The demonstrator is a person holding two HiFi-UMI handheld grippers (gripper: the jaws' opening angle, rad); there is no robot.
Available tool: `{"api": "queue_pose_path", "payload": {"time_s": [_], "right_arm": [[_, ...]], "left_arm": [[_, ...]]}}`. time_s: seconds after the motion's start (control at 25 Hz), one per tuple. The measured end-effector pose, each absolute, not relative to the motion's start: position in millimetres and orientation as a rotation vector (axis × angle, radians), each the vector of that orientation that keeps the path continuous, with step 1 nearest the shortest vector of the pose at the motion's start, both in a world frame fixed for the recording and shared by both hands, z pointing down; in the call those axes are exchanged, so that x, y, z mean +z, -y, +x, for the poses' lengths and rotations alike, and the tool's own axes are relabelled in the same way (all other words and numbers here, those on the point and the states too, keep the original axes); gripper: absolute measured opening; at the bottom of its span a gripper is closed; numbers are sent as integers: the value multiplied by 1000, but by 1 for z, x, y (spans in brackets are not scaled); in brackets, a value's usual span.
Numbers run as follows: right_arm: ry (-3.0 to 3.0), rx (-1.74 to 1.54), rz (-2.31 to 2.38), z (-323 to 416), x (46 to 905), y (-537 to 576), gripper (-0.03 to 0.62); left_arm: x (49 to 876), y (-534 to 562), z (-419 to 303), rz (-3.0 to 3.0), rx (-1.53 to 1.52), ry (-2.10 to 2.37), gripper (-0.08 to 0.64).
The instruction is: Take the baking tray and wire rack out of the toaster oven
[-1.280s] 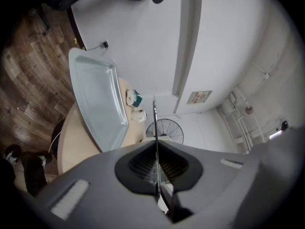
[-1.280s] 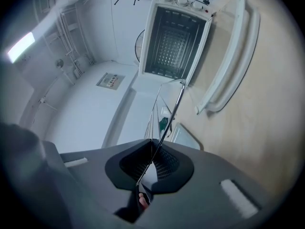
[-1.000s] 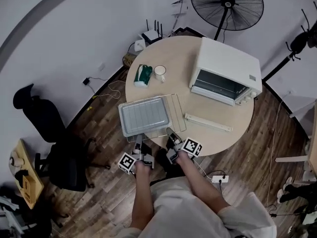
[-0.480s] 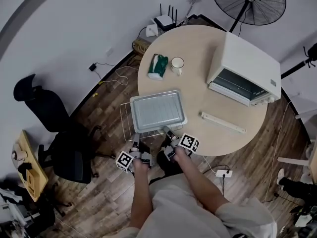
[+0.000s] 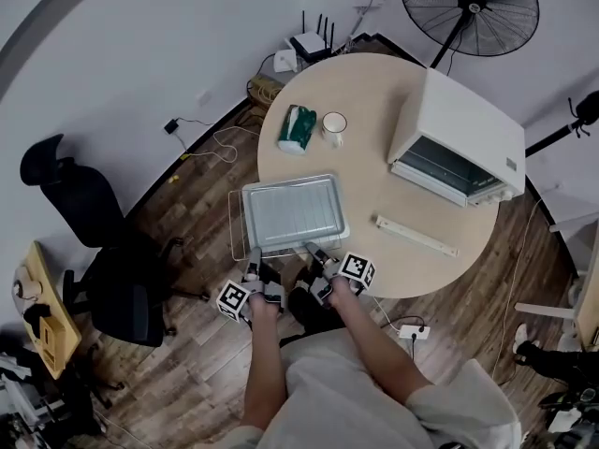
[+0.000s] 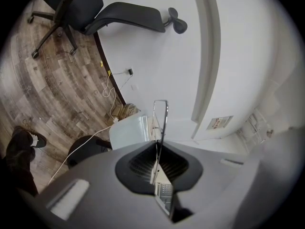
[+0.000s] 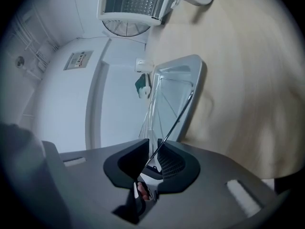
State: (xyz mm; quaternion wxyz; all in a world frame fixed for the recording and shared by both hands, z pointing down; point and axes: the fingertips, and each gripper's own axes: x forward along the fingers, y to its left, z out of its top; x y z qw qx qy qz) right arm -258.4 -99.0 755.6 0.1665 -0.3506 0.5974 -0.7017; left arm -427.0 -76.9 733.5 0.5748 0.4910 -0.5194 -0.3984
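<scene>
the left gripper (image 5: pixel 254 256) pinches the near edge of the wire rack (image 5: pixel 235 232); the right gripper (image 5: pixel 312 250) is opening its jaws, the wire loose between them. rack and baking tray (image 5: pixel 292 213) lie at the near-left edge of the table (image 5: pixel 421 274), out of the toaster oven (image 5: pixel 459 138). overhanging there, they could tip off once released.

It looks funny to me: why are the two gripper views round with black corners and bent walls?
Left gripper view: a wide-angle lens curves the wall and darkens the corners. Right gripper view: same bending, plus a smeared table. Head view: sharper, evenly lit.
</scene>
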Motion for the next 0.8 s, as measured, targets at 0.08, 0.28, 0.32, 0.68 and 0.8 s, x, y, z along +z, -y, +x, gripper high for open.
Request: {"api": "queue_pose_path", "payload": {"time_s": [0.08,0.28,0.32,0.68,0.8], "right_arm": [[-1679,-2016,-1001,-251,758,94,36],[-1660,-2002,-1002,-220,753,82,46],[-1666,-1994,-1015,-212,750,80,46],[-1818,-1932,-1031,-172,748,64,44],[-1987,-1882,-1070,-174,742,60,44]], "left_arm": [[733,80,-428,1137,-959,1226,58],[739,86,-432,1151,-949,1240,58],[742,86,-431,1158,-937,1232,58],[766,87,-411,1137,-852,1163,60],[777,82,-412,1148,-812,1160,61]]}}
